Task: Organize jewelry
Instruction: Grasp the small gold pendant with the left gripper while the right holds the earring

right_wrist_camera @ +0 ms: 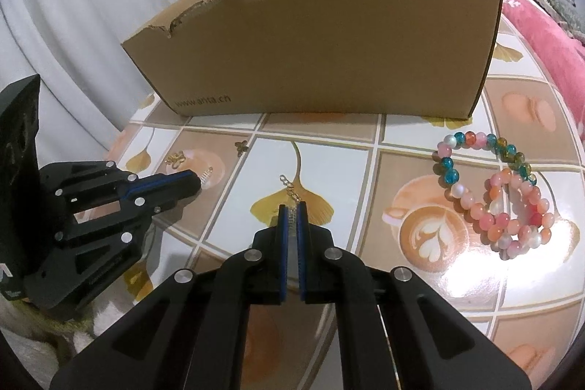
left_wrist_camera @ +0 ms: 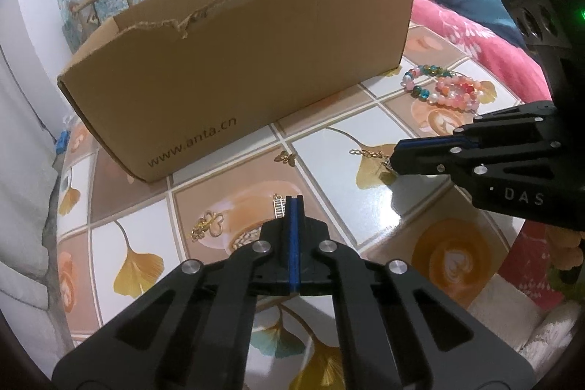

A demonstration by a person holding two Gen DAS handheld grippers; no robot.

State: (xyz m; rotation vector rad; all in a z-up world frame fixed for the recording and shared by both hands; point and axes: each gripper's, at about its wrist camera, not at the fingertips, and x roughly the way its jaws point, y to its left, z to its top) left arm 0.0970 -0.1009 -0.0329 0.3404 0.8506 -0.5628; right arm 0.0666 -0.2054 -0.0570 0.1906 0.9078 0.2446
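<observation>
**Tiled worktop, two earrings pinched**

Patterned worktop (right_wrist_camera: 420, 141), tiles printed with ginkgo leaves and latte cups, carrying the jewelry. Left claw (left_wrist_camera: 292, 203) closed on a small silver ladder-shaped earring (left_wrist_camera: 278, 207), at the tile surface. Right claw (right_wrist_camera: 291, 212) closed on a sparkly pendant with gold chain (right_wrist_camera: 289, 187) trailing forward over a leaf print. Judged step: both pieces gripped, lift not yet begun. Next move likely calls for raising each clear and carrying it over the torn rim of the cardboard box (right_wrist_camera: 329, 35) just behind. Still loose: gold clover charm (left_wrist_camera: 208, 225), small butterfly piece (left_wrist_camera: 286, 158), beaded bracelets (right_wrist_camera: 490, 196) heaped to the right. Beyond: pink blanket (left_wrist_camera: 457, 24), blue cushion, white curtain, wooden chair.
</observation>
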